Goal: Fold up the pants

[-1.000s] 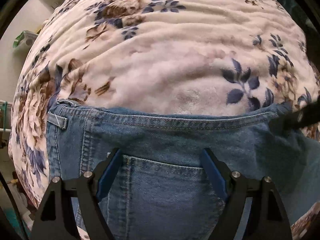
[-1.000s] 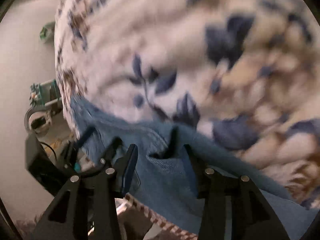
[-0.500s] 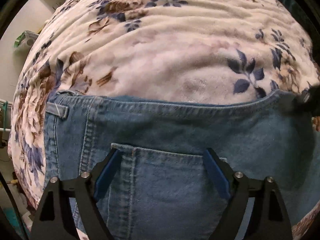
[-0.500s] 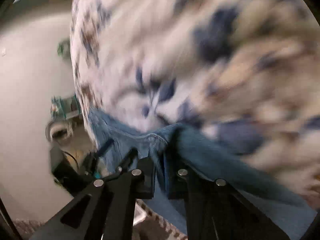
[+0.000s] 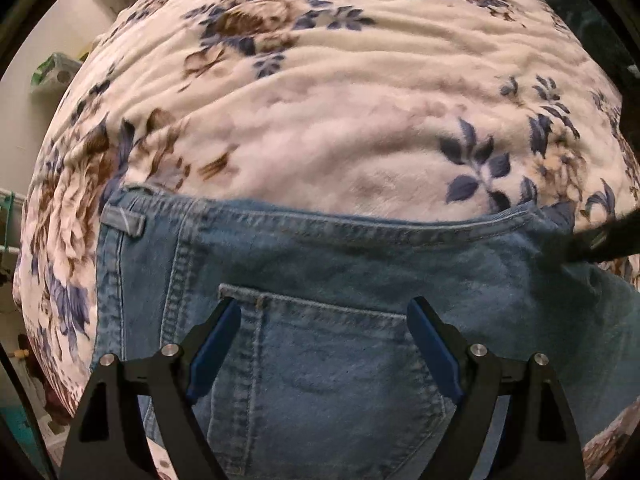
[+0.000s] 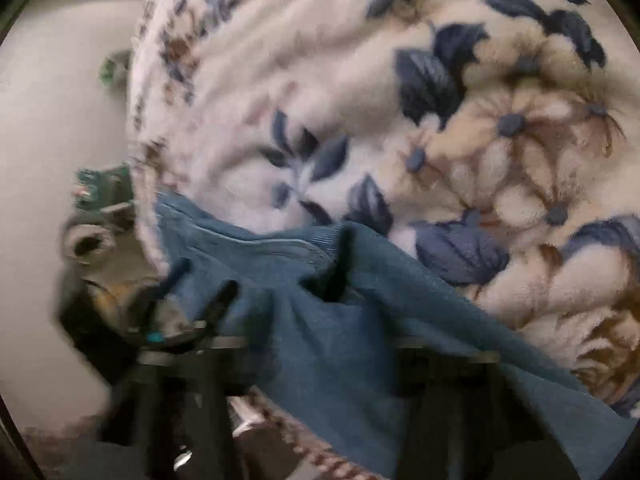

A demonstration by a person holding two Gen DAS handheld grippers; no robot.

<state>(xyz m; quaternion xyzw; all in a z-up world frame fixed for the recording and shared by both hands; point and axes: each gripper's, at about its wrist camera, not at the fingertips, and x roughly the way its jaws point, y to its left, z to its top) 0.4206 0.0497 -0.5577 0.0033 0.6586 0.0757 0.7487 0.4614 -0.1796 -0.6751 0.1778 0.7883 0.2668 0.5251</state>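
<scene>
Blue denim pants point(image 5: 320, 272) lie on a floral blanket point(image 5: 340, 100), waistband toward the far side, a back pocket facing up. My left gripper point(image 5: 324, 320) is open, its blue-padded fingers hovering either side of the pocket. The right gripper shows as a dark shape at the waistband's right corner in the left wrist view point(image 5: 600, 236). In the right wrist view the pants point(image 6: 340, 340) drape over the blurred right gripper point(image 6: 320, 344); its fingers stand wide apart with denim between them.
The blanket point(image 6: 440, 100) covers a bed whose left edge drops to a pale floor point(image 6: 48, 120). Green and grey clutter point(image 6: 100, 216) sits beside that edge. A green-white bag point(image 5: 56, 72) lies off the bed's far left.
The right gripper, shut on the waistband corner half a second ago, has opened wide and the view is blurred by motion. The left gripper has slid slightly back over the pocket.
</scene>
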